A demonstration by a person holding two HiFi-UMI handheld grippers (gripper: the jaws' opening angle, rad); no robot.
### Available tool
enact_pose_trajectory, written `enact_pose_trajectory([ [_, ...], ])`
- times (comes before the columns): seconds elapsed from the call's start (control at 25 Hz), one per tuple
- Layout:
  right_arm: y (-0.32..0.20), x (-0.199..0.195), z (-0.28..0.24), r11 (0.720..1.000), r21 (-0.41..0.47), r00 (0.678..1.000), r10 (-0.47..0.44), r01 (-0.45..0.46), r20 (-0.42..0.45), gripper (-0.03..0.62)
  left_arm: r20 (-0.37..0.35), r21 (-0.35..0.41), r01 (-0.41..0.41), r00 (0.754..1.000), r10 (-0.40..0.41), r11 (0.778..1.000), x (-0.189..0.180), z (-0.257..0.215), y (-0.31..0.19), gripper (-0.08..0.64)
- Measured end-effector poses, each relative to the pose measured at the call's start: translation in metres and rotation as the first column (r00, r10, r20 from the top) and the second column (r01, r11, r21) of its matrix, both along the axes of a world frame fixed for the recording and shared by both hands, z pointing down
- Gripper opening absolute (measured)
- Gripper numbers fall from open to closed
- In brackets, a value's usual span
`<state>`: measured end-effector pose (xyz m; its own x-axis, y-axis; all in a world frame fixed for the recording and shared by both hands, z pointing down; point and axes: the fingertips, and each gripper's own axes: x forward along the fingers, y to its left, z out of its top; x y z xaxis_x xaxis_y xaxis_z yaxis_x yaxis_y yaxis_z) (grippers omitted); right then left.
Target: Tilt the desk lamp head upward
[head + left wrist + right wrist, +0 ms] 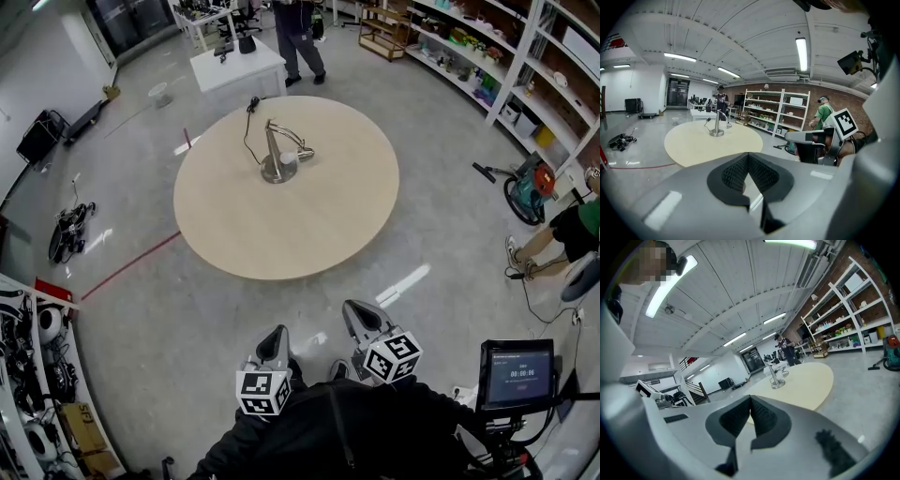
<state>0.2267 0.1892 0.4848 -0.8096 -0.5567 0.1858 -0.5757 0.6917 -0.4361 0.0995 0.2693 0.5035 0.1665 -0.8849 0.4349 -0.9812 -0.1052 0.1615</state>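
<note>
left gripper [273, 343] closed; lamp head [304, 154] down-right

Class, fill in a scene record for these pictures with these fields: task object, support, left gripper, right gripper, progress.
Task object: desk lamp, head angled down toward the tabletop
Support: round table, lamp standing on its far half
Left side: left gripper shut, nothing between its jaws
Right side: right gripper shut, nothing between its jaws
Progress: not begun; both grippers are over the floor, short of the table, lamp untouched
</note>
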Motion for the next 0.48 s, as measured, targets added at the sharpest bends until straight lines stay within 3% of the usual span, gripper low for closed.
enact_pose_trajectory([
  [0.28,-0.036,-0.008,0.004,0.997,0.022,0.996,0.079,-0.078,-0.041,-0.006,-0.032,0.027,-0.064,0.997,0.065,0.998,-0.014,0.008,-0.046,0.006],
  [0.48,-0.055,-0.036,-0.01,0.993,0.008,0.99,0.122,-0.122,-0.069,-0.006,-0.064,0.024,-0.097,0.993,0.098,0.995,-0.047,-0.004,-0.07,0.006],
])
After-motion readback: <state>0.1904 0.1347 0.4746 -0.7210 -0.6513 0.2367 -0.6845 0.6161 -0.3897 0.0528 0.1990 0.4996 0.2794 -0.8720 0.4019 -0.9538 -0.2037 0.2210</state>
